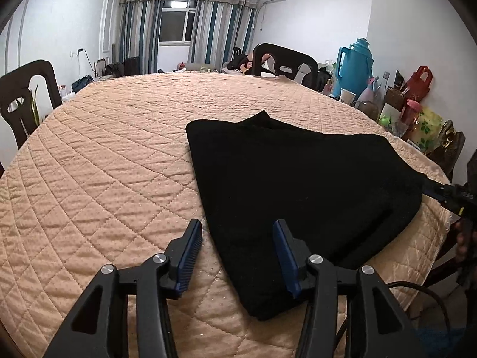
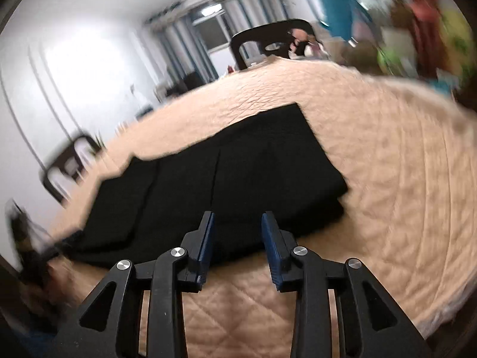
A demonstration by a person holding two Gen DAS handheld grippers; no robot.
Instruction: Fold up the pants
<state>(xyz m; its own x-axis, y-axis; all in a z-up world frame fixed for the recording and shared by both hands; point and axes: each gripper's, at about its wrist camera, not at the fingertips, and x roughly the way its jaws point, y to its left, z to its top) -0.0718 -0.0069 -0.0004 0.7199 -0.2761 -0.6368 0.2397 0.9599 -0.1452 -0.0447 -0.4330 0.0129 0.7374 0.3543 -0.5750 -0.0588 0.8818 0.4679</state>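
Black pants [image 1: 298, 185] lie folded flat on the quilted peach table cover [image 1: 104, 164]. My left gripper [image 1: 238, 229] is open and empty, its fingers straddling the near left edge of the pants. The right gripper shows at the far right of the left wrist view [image 1: 429, 189], at the pants' right edge. In the blurred right wrist view the pants [image 2: 223, 176] lie just ahead of my right gripper [image 2: 237, 220], which is open and empty above their near edge.
Dark chairs stand at the far side [image 1: 283, 62] and left [image 1: 23, 95] of the table. A blue thermos [image 1: 354, 65], bags and bottles [image 1: 414, 110] crowd the right rim. A cable [image 1: 417, 292] hangs at the near right edge.
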